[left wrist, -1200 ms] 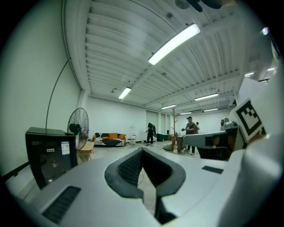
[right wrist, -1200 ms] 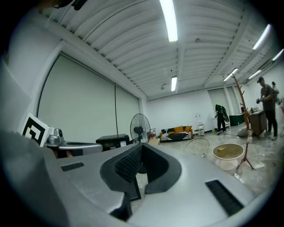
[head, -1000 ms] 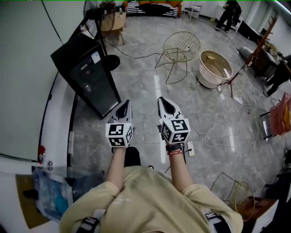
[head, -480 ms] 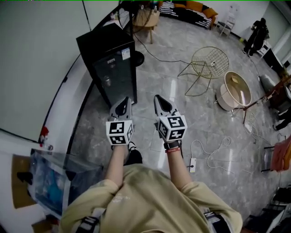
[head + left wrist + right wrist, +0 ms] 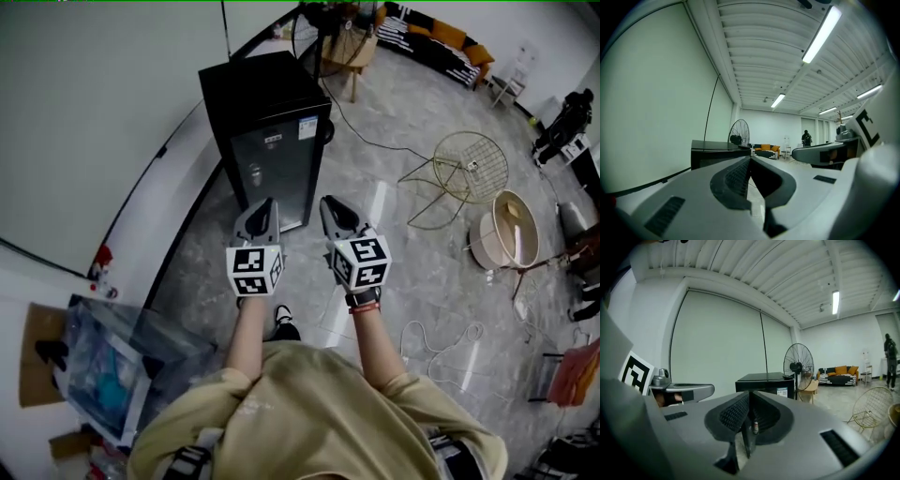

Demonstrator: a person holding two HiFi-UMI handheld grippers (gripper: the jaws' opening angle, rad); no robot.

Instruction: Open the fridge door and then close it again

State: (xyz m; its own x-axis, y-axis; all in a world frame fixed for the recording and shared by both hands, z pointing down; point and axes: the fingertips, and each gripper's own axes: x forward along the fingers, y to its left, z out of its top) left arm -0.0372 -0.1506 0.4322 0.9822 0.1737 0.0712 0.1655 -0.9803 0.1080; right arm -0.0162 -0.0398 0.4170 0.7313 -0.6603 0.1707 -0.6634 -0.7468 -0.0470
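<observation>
Fridge: the small black box-shaped fridge (image 5: pixel 267 112) with a dark glass door stands on the grey marble floor against the white wall, at about 12 o'clock from both grippers. Its door looks closed.
Left gripper: the left gripper (image 5: pixel 265 204) points level at the door's lower half, near it but apart. Its fingers are pressed together with nothing in them.
Right gripper: the right gripper (image 5: pixel 330 202) sits just beside the left at 3 o'clock. Its jaws have just been opening and stand a narrow crack apart, with nothing between them.
Step in hand: judged as the approach, since neither gripper touches the door yet.
Handle: I cannot tell from these views where the grip edge or handle is.
Risk, jaws: the crack is likely too narrow to take a door edge, so the tips could butt against the glass or slide off it.
Risk, fridge: it looks light and free-standing, so a pull on a sealed door might drag or tip it rather than open it.
Risk, footing: the loose white cable (image 5: pixel 441 339) lies on the floor at 4 o'clock, and a backward step during the pull could catch it.
Risk, crowding: with the grippers side by side, the idle one could block the door's swing.
</observation>
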